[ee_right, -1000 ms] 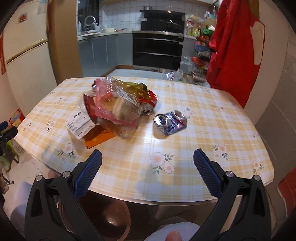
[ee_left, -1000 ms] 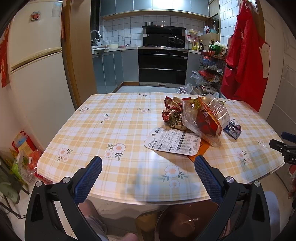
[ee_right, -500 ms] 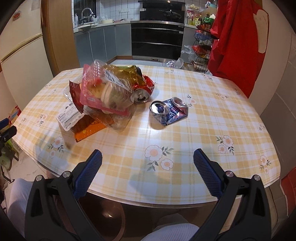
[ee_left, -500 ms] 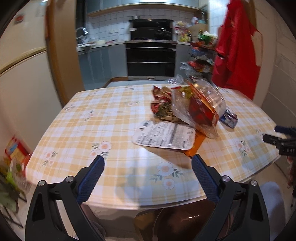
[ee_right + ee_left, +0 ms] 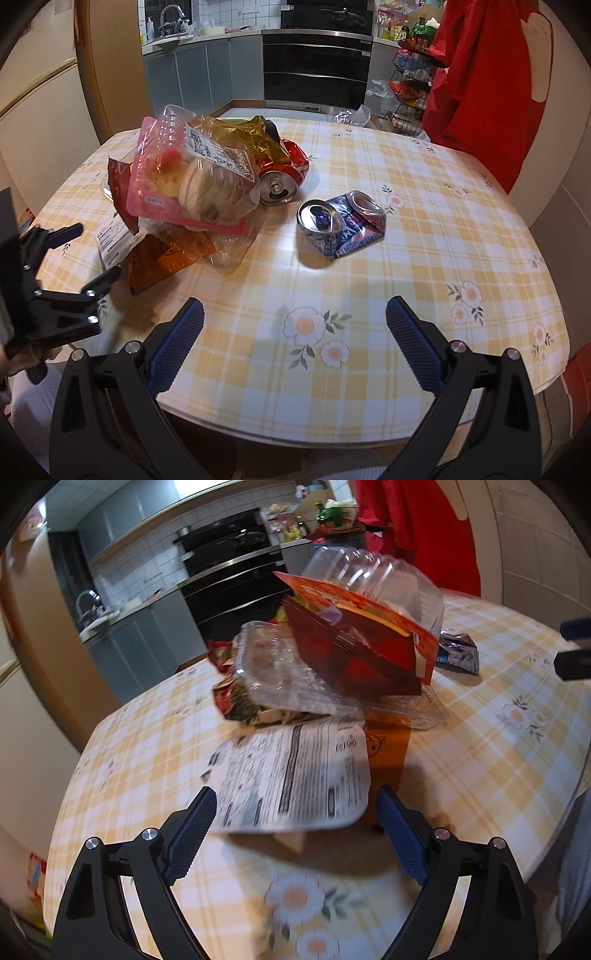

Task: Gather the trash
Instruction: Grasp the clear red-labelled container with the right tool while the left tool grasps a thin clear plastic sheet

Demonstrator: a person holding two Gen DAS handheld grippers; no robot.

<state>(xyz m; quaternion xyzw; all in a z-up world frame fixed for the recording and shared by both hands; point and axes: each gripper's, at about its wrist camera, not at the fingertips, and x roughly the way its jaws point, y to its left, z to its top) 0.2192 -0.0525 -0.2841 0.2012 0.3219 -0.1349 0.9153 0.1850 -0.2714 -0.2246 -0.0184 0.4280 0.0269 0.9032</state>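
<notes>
A trash pile lies on the yellow checked table (image 5: 443, 221): a clear plastic clamshell (image 5: 332, 672) holding a red wrapper (image 5: 354, 642), a white printed lid (image 5: 295, 771) and an orange wrapper (image 5: 388, 753). My left gripper (image 5: 295, 812) is tilted at the pile's near edge. Its jaws are closing, with the white lid's edge between them but untouched by the pads. In the right wrist view the clamshell (image 5: 195, 184) leans on a red can (image 5: 282, 184), beside a crushed blue can (image 5: 341, 227). My right gripper (image 5: 295, 321) stands open above the front of the table, with nothing in it.
The left gripper (image 5: 94, 253) shows at the left edge of the right wrist view, the right gripper (image 5: 574, 646) at the right edge of the left view. A red garment (image 5: 480, 92) hangs at right, beside a wire rack (image 5: 410, 85). Black oven (image 5: 317, 66) behind.
My left gripper has moved forward and down to the pile and rolled, its jaws narrowing around the white lid. My right gripper has come a little lower and closer to the cans.
</notes>
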